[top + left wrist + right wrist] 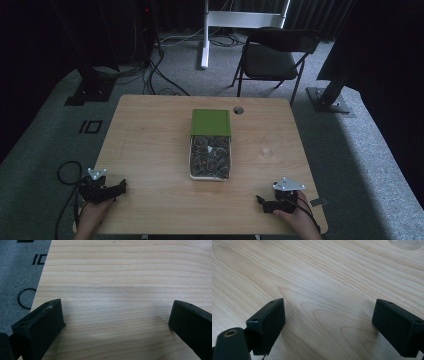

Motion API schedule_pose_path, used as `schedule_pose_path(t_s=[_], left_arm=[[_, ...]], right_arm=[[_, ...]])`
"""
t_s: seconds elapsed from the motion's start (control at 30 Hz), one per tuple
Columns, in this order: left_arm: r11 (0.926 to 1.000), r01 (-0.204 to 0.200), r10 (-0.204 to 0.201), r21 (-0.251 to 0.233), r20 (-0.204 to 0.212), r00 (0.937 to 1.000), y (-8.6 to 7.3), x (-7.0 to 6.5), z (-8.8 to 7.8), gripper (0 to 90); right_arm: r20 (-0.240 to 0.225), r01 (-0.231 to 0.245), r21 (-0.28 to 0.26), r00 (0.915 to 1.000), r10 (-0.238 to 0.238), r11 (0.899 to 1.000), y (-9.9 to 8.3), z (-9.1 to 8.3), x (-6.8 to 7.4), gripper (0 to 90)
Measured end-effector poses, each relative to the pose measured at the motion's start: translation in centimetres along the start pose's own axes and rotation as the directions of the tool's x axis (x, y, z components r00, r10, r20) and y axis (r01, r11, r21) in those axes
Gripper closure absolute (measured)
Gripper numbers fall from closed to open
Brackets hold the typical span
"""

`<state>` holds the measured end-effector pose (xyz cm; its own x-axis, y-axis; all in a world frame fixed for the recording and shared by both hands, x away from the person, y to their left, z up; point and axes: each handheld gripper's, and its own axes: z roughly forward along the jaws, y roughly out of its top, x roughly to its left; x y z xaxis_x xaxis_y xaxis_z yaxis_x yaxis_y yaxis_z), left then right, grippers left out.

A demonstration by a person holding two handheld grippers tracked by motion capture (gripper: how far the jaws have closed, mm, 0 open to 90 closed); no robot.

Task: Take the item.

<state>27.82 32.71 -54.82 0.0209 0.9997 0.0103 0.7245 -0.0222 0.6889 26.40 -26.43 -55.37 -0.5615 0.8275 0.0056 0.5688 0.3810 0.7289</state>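
Note:
A white tray (190,165) of several dark round pieces lies in the middle of the wooden table (150,150), with a green lid (210,122) slid back over its far end. My left gripper (121,188) rests near the table's front left corner, held by a hand, well apart from the tray. Its jaws stand wide apart over bare wood, so the left gripper (116,315) is open and holds nothing. My right gripper (261,202) sits near the front right corner. The right gripper (329,315) is open too, with only wood grain between its black jaws.
A round cable hole (238,110) is in the table's far edge. Behind the table stand a black folding chair (272,55), a white stand (205,35) and dark frame legs. Grey carpet (17,277) lies past the table's left edge, with cables (67,172) on it.

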Motion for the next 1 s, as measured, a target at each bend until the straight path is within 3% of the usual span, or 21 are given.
schedule_pose_path(t_s=[0.67,1.0], left_arm=[[1.0000,0.000,0.000,0.000,0.000,1.0000,0.0,0.0,0.0,0.3],[1.0000,0.000,0.000,0.000,0.000,1.0000,0.0,0.0,0.0,0.3]], right_arm=[[-0.025,-0.023,-0.029,0.9994,0.022,0.999,0.1,-0.5,-0.2,14.6],[-0.027,-0.010,-0.086,0.9996,0.008,0.996,1.9,-2.1,-0.4,15.1]])
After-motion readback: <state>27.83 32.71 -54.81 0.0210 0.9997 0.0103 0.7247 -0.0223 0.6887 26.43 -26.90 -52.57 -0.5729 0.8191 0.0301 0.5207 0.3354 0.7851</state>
